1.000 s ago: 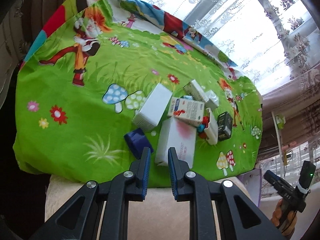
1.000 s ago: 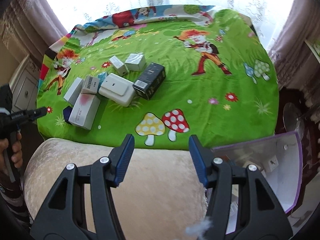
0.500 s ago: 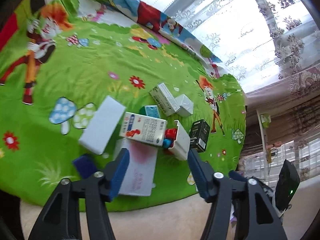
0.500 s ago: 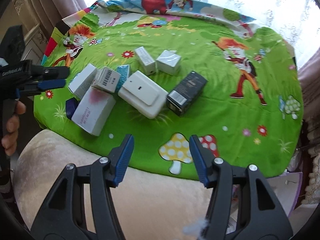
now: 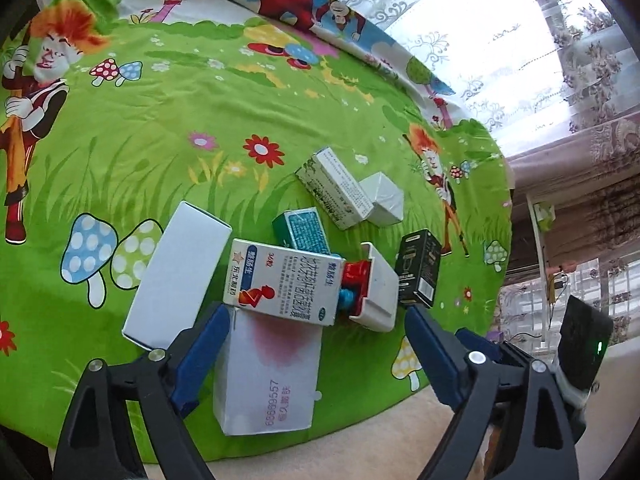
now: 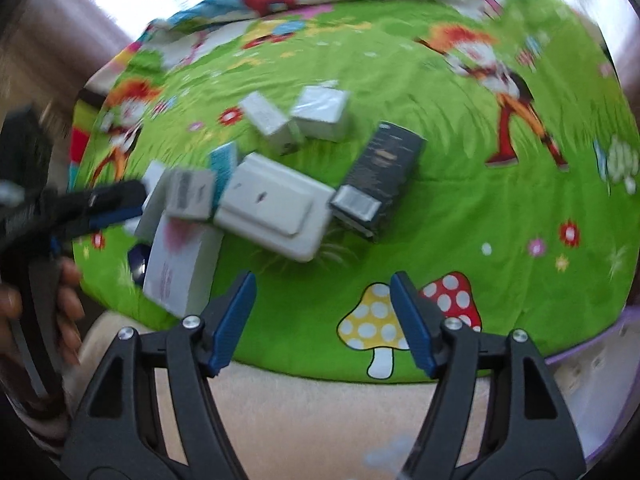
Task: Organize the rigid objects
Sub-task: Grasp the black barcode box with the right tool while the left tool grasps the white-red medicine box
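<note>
Several small boxes lie clustered on a green cartoon cloth (image 5: 160, 128). My left gripper (image 5: 316, 340) is open, its fingers either side of a white box with a pink blotch (image 5: 268, 372). A medicine box with a red figure (image 5: 284, 280) rests across that box's far end. A plain white box (image 5: 176, 272), a teal box (image 5: 302, 230), a white case (image 5: 378, 288) and a black box (image 5: 418, 272) lie around it. My right gripper (image 6: 322, 320) is open and empty over the cloth's near edge, short of the white case (image 6: 276, 204) and black box (image 6: 380, 172).
The cloth covers a round table with a beige padded edge (image 6: 320, 408) in front. Two more white boxes (image 5: 348, 192) lie farther back. Lace curtains and a window (image 5: 500, 40) stand behind. A purple-rimmed container (image 6: 600, 360) sits at the right. The right wrist view is motion-blurred.
My left gripper has opened from nearly shut and moved forward over the pink-blotched box. My right gripper has moved forward and left toward the boxes, staying open.
</note>
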Demonstrator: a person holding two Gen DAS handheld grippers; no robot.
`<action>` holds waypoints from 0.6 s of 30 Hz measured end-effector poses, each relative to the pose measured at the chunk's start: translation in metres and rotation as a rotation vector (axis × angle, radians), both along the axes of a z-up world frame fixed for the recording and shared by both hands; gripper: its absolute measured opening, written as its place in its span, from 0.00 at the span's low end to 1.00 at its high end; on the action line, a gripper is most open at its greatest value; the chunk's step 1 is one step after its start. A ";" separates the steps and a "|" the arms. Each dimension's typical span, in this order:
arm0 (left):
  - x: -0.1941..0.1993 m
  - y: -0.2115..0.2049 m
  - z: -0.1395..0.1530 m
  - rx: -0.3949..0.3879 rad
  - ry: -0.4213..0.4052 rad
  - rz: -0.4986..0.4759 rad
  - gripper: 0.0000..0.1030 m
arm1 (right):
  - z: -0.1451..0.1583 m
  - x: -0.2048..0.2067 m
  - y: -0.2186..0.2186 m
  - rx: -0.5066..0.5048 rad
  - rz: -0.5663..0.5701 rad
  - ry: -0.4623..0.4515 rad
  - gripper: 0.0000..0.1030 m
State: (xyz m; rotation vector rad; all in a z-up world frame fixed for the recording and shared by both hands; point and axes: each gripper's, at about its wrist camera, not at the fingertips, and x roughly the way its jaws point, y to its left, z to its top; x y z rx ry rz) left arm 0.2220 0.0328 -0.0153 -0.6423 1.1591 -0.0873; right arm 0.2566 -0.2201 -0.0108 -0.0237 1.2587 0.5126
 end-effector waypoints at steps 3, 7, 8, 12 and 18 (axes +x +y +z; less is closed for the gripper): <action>0.004 -0.001 -0.005 0.008 0.019 -0.009 0.94 | -0.006 0.017 -0.009 0.029 -0.092 0.064 0.70; 0.009 0.000 -0.011 0.008 0.036 -0.013 0.95 | -0.012 0.033 -0.007 0.051 -0.161 0.094 0.71; 0.010 0.000 -0.013 0.001 0.040 -0.012 0.95 | -0.013 0.036 -0.006 0.046 -0.171 0.094 0.71; 0.014 0.001 -0.018 -0.014 0.044 -0.012 0.95 | -0.018 0.048 -0.001 0.055 -0.211 0.110 0.71; 0.020 -0.005 -0.021 -0.002 0.036 -0.026 0.95 | -0.023 0.061 0.007 0.071 -0.247 0.104 0.70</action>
